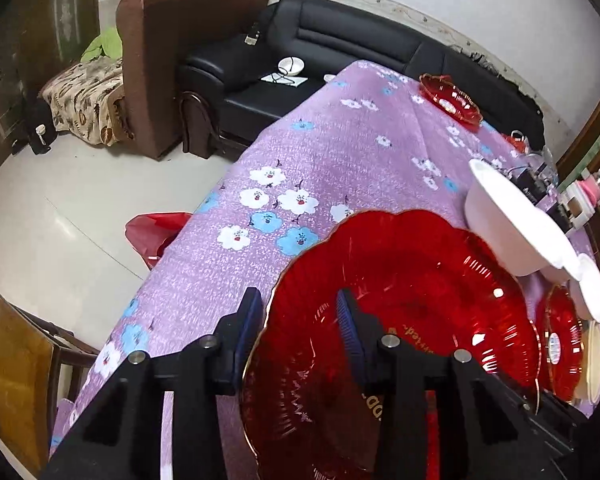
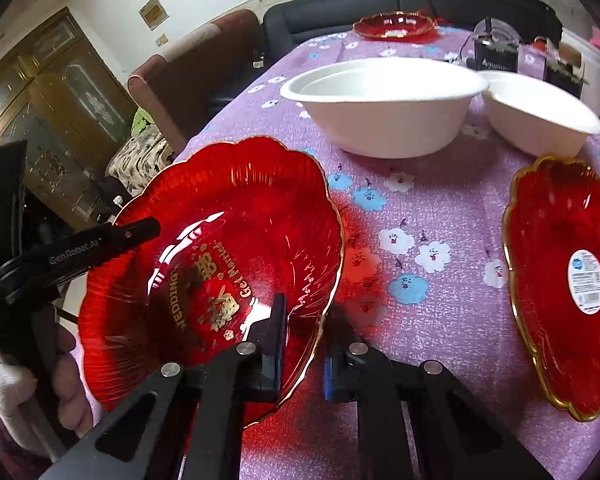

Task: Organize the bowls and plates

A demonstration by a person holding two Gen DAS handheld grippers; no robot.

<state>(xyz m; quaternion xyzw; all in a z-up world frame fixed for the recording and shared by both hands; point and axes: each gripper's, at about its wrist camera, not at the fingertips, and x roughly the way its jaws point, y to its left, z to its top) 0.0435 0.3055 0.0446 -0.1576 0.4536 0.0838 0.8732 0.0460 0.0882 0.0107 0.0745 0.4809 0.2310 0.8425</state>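
Red plastic wedding plate [image 2: 216, 264] sits at the bench [image 2: 440, 320] edge, our left tool [image 1: 300, 312] and right tool [image 2: 304, 328] both pinching its rim; uneven lifting could crack it or tip it floorward.

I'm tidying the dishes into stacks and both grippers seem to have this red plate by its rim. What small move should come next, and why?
Probably lift the red wedding plate a little, level. The left gripper and right gripper each straddle its rim on opposite sides, and one edge already looks raised off the purple tablecloth. A matching red plate lies to its right, a likely stacking spot.
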